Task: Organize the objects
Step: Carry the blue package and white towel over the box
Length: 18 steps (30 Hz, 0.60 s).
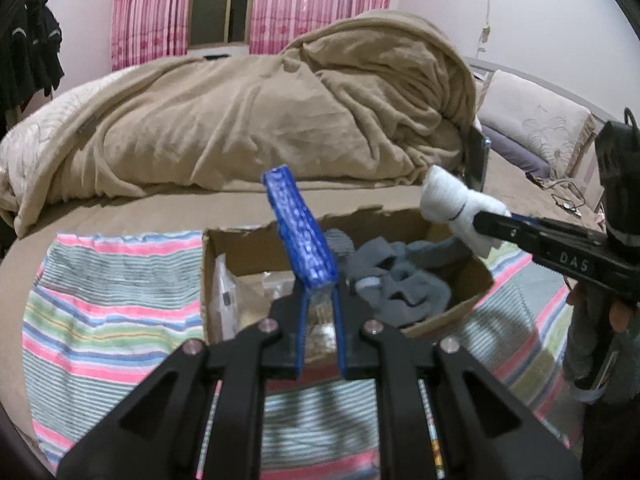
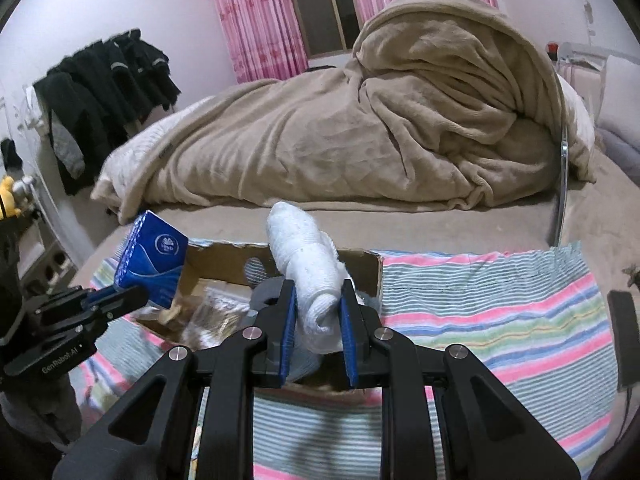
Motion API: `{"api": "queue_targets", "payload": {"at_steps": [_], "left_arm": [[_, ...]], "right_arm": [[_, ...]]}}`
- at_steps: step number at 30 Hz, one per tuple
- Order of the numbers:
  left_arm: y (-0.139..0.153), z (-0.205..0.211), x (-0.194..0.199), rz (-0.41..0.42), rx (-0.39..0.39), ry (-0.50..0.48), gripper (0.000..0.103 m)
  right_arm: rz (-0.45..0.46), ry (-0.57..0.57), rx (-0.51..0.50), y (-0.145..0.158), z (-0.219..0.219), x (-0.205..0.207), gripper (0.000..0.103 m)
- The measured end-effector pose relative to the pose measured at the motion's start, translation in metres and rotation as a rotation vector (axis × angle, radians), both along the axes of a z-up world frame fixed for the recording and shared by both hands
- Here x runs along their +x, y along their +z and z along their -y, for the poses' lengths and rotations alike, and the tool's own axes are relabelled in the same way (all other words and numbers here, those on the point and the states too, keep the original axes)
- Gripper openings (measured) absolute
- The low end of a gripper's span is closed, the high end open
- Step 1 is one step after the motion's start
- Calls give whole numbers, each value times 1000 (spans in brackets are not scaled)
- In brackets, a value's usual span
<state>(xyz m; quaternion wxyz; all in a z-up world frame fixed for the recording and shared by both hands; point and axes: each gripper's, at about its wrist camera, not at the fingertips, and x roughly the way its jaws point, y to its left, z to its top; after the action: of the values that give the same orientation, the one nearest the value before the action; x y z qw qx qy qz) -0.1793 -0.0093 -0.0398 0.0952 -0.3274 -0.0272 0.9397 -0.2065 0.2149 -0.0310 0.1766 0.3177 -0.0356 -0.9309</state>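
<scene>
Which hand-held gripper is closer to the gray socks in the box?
Right. The right hand-held gripper hangs just above the gray socks; the left hand-held gripper is over the box's other side.

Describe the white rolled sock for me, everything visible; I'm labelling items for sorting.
The white rolled sock looks like soft ribbed knit, bundled into a fat roll with one rounded end up and a folded end below. A thin dark line shows on it in the left wrist view. It is held in the air, tilted, above the open cardboard box, pinched between the blue pads of the right tool. Nothing else touches it; the grey socks lie below in the box.
</scene>
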Motion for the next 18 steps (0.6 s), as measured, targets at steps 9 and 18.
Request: {"api": "queue_targets", "payload": {"at_steps": [9, 18], "left_arm": [[-27, 8, -27, 76, 21, 9, 12], [-40, 7, -38, 98, 8, 15, 12]], "right_arm": [[36, -13, 96, -25, 18, -19, 22], [79, -7, 160, -44, 28, -33, 22]]}}
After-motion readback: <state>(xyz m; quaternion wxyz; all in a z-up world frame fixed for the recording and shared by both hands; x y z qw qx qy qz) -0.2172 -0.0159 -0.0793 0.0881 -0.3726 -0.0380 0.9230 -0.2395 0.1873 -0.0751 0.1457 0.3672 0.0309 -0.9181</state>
